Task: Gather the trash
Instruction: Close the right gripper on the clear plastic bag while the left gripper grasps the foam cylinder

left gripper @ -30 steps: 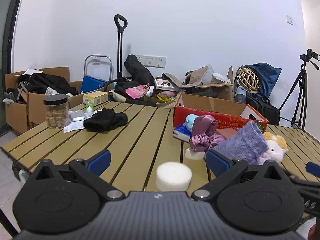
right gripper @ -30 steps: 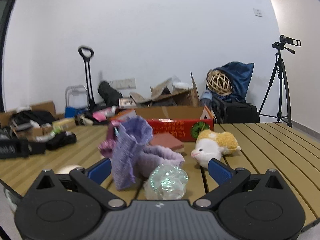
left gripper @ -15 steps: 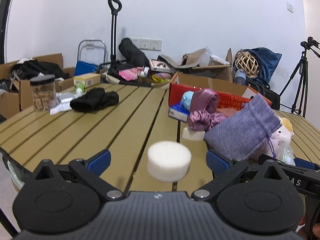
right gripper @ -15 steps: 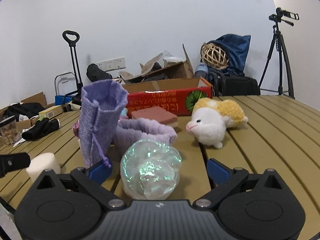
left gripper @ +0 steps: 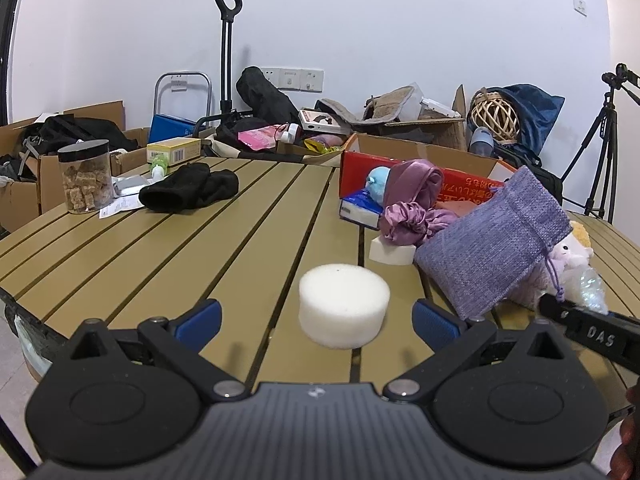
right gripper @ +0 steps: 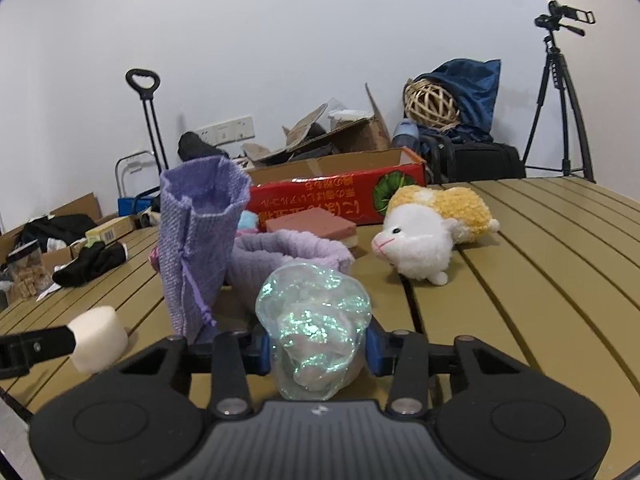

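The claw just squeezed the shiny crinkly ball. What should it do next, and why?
Probably lift it. The right gripper has just been closing, and its blue pads now press both sides of the shiny wrapper ball, which sits low over the table. The left gripper is open around the white foam puck.

A bare room used as a makeshift recording space

A camera on a tripod (right gripper: 560, 92) stands by the plain white wall (left gripper: 360, 20); open cardboard boxes (left gripper: 52, 168), a folding hand cart (left gripper: 224, 60) and bags crowd the floor behind a slatted surface (left gripper: 200, 248) strewn with household odds and ends.
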`<state>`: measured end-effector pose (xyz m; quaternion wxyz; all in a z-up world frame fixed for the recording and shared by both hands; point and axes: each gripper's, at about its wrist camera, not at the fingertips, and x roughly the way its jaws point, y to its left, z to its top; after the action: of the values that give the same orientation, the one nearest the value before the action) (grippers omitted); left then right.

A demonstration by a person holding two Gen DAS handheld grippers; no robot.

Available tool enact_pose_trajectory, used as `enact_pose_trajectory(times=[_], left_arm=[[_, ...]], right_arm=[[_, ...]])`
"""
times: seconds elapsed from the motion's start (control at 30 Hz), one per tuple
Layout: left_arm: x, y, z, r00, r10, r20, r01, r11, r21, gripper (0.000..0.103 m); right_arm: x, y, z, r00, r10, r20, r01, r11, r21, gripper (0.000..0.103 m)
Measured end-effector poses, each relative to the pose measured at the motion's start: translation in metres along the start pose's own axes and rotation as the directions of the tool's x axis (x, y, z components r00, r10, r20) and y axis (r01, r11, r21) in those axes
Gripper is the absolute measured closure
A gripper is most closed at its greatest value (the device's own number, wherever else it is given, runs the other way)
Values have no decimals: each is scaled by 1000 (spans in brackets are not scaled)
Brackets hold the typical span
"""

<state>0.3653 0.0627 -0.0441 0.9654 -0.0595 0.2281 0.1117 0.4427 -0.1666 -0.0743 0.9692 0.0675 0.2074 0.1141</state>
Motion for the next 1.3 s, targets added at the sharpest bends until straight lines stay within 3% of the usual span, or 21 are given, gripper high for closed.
enact_pose_trajectory(times=[0.37,0.83,0.97,1.3], left_arm=[[9,8,1,1000,-16,-24,16,1000,6,0],[43,-9,5,995,-69,-72,70,998,5,0],[49,-19,4,997,-46,-66,47,999,22,1],[59,-25,3,998,0,-55,1,1000,15,37]], right_arm=[[-23,-20,8,992,-82,100,76,995,62,64],[-45,-41,7,982,-131,139,126,991,49,64],[-52,-48,9,980,-134,147,128,990,51,64],[-62,-60,10,977,-141,160,135,990,47,64]])
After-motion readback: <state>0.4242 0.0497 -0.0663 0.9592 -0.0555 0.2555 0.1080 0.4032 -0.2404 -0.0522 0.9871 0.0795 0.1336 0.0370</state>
